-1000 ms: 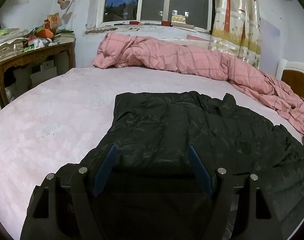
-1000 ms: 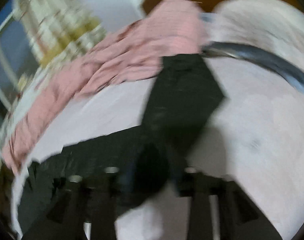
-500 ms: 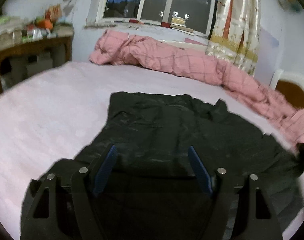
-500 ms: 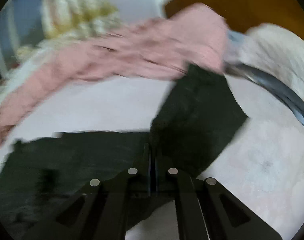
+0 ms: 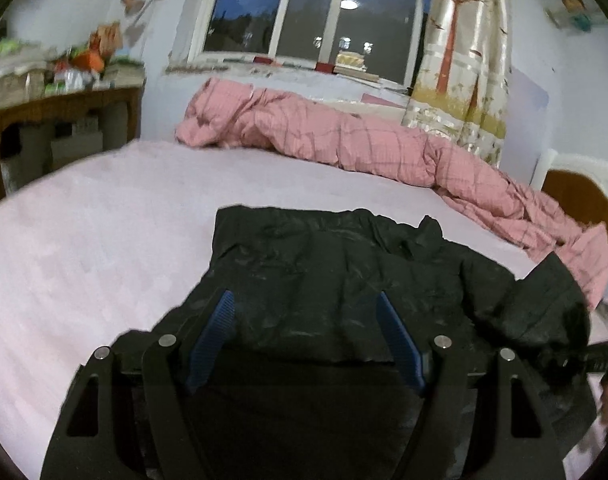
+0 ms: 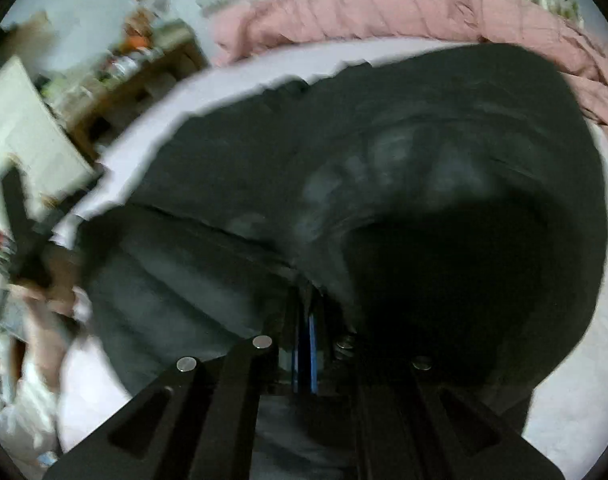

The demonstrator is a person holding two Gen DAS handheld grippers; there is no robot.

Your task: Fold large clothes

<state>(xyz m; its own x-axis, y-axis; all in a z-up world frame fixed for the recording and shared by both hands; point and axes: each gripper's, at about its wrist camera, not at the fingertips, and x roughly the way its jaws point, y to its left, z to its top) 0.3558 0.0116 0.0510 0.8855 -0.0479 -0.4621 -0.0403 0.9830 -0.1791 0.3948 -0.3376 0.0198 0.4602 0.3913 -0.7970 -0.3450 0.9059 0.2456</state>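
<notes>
A large black padded jacket (image 5: 336,276) lies spread on the pink bed (image 5: 96,232). My left gripper (image 5: 306,308) is open and empty, its blue pads either side of the jacket's near edge, just above it. My right gripper (image 6: 308,300) is shut on the jacket's sleeve (image 6: 444,184), which is lifted and arches over the jacket body, filling most of the blurred right wrist view. In the left wrist view the raised sleeve (image 5: 552,304) shows at the right, with the right gripper partly visible at the frame's edge.
A rumpled pink checked quilt (image 5: 344,140) lies along the far side of the bed under the window. A wooden desk (image 5: 60,116) with clutter stands at the left. A wooden headboard (image 5: 580,200) is at the right.
My right gripper closed on the sleeve, then lifted it and swung it over the jacket body. My left gripper stayed open and drifted slightly over the jacket's near edge.
</notes>
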